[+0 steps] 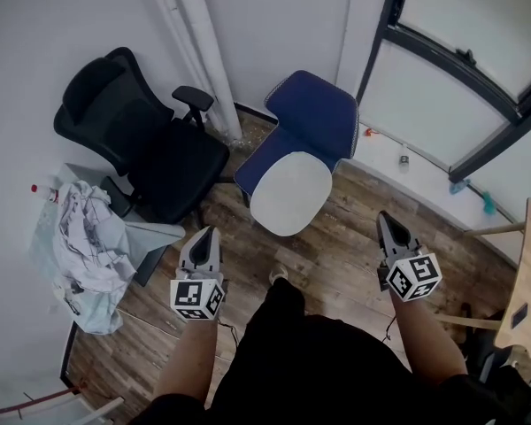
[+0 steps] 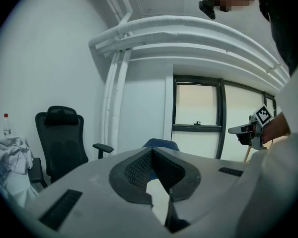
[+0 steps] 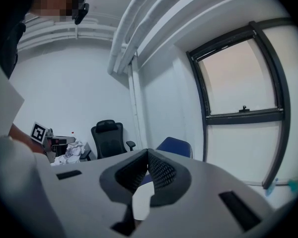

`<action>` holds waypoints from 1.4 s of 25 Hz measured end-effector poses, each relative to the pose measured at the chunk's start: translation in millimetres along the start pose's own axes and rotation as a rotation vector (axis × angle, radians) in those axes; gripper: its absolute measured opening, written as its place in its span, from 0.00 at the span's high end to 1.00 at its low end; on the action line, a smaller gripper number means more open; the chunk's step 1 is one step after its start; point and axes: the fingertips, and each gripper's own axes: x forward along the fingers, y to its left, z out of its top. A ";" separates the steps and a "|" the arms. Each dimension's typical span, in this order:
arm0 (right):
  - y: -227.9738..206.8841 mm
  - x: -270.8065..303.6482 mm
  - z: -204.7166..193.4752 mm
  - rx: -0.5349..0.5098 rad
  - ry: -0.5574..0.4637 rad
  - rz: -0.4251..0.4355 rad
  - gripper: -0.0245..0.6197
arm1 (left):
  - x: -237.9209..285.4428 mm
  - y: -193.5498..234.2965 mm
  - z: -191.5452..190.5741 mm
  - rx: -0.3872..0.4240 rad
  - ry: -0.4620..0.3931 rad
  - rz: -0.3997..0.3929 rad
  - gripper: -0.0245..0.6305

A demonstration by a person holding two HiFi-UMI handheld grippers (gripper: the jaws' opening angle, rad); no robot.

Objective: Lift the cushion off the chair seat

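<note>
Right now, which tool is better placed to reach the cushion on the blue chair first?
Left, narrowly: the left tool looks slightly nearer the white cushion than the right tool. Both are shut and apart from it.

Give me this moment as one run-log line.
stage: pre-grasp | white cushion: on blue chair seat, untouched | left gripper: shut, empty | right gripper: shut, empty

An office corner: black swivel chair (image 1: 137, 140), blue chair (image 1: 305, 131), wood-look floor (image 1: 336, 246), big window (image 1: 460, 69)
</note>
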 end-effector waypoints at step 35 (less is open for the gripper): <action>-69.8 205.5 -44.6 0.059 0.088 -0.106 0.95 | 205.9 100.3 -89.0 -0.018 0.091 -0.085 0.96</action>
